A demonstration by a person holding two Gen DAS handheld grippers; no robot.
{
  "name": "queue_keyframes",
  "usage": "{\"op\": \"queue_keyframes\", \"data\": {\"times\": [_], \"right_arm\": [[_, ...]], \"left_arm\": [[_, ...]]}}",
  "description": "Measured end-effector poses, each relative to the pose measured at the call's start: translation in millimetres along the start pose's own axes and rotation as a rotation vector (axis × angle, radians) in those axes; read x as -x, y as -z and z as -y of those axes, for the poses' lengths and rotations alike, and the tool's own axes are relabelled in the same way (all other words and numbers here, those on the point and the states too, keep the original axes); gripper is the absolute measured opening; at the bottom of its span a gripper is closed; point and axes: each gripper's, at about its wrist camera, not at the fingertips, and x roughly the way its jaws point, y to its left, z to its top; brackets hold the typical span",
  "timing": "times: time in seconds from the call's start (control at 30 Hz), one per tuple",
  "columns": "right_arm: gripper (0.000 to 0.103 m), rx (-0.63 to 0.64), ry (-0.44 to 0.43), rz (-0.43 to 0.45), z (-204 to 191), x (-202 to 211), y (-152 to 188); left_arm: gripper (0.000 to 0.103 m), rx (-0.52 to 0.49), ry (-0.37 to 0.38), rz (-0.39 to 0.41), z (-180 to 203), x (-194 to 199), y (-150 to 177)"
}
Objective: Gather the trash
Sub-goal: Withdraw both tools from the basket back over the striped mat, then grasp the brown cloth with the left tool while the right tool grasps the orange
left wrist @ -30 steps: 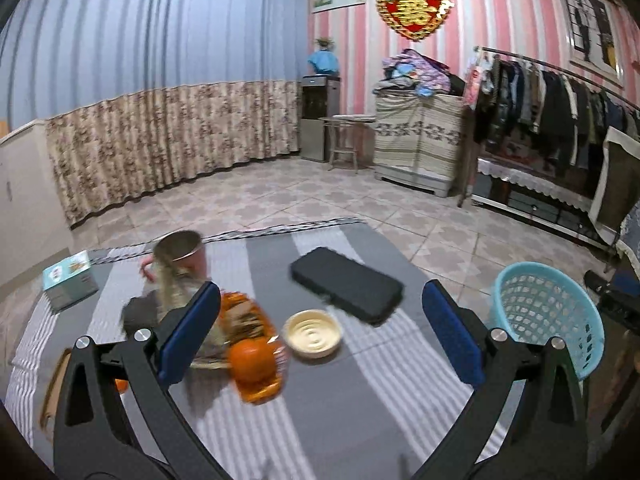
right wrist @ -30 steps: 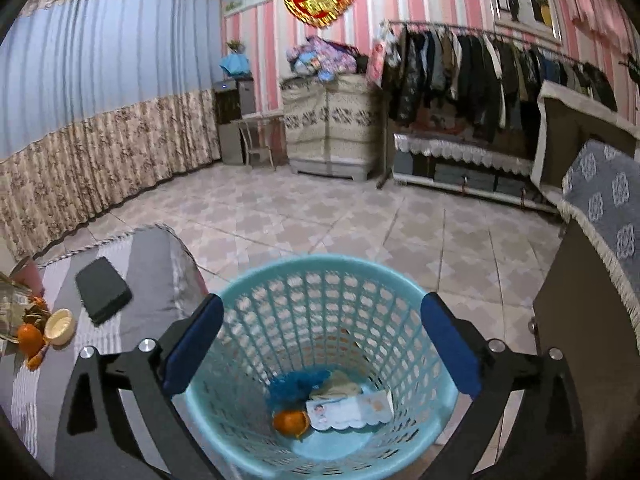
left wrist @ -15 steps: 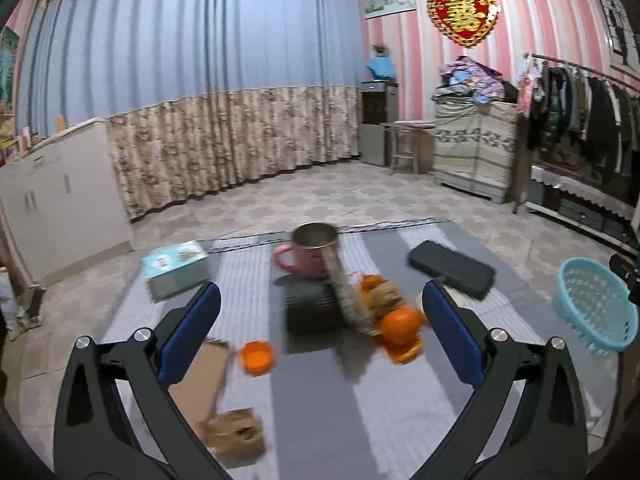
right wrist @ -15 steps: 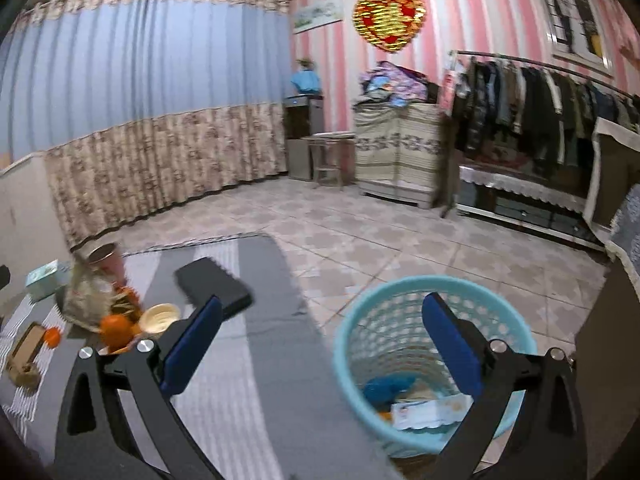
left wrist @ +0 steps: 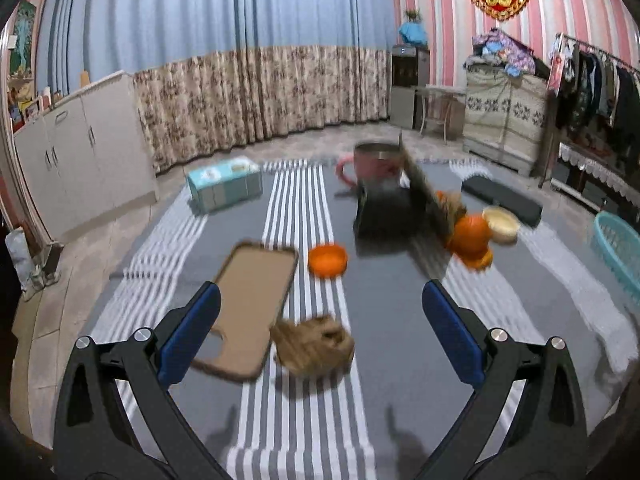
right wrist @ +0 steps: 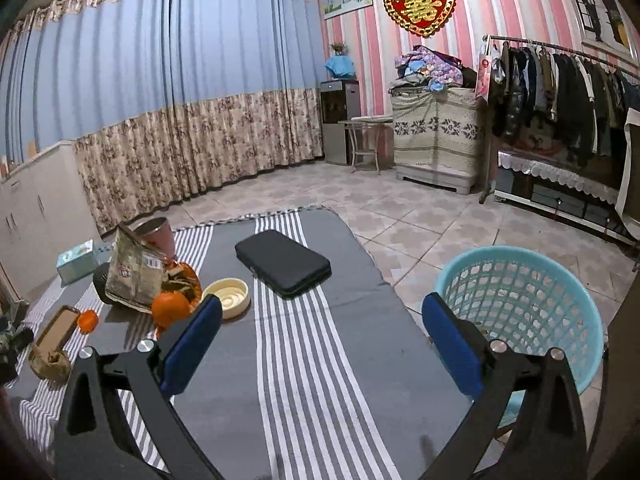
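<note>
Left gripper [left wrist: 320, 332] spread wide, empty, above crumpled brown paper ball [left wrist: 314, 346] on grey striped cloth [left wrist: 384, 320] (just beside a flat brown phone case [left wrist: 252, 304]). Right gripper [right wrist: 320, 340] wide apart too, holding nothing, near round light-blue plastic basket [right wrist: 520, 300].

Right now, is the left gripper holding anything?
No. The left gripper is open and empty, jaws spread above the crumpled brown paper on the striped cloth.

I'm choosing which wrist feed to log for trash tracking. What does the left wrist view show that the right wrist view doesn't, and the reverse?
Only the left wrist view shows the open left gripper hovering above the crumpled brown paper.

Only the right wrist view shows the open right gripper and nearly the whole blue basket.

Both share the striped cloth, brown phone case, orange peel, tangerine, black case and pink mug.
</note>
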Motion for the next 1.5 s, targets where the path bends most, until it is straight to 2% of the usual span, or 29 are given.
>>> {"op": "queue_keyframes", "data": {"times": [0.23,0.43,0.5,0.6,0.67,0.73,1.0,1.2,1.37,1.5], "right_arm": [[0.098,0.030,-0.003,-0.040,-8,-11,0],[0.098,0.067,-0.019,-0.051,-25,-17,2],[0.098,0.095,-0.023,-0.056,-33,-21,3],[0.098,0.139,-0.030,-0.070,-46,-28,5],[0.098,0.168,-0.033,-0.077,-54,-32,7],[0.098,0.185,-0.037,-0.083,-59,-34,8],[0.098,0.258,-0.079,-0.129,-81,-52,9],[0.098,0.242,-0.167,-0.164,-98,-69,1],[0.098,0.236,-0.196,-0.193,-116,-92,-1],[0.098,0.239,-0.195,-0.272,-129,-115,6]], "left_arm": [[0.095,0.007,-0.018,-0.080,-3,-25,21],[0.078,0.000,0.014,-0.148,-1,-42,22],[0.068,0.000,0.019,-0.175,1,-47,23],[0.059,-0.003,0.043,-0.197,2,-53,21],[0.054,0.004,0.067,-0.212,1,-56,20],[0.053,0.013,0.085,-0.221,-1,-58,20],[0.053,-0.011,0.105,-0.183,1,-54,10],[0.053,-0.006,0.097,-0.118,-5,-48,-15],[0.053,-0.009,0.071,-0.071,-11,-50,-33],[0.053,0.015,0.063,-0.067,-19,-59,-45]]}}
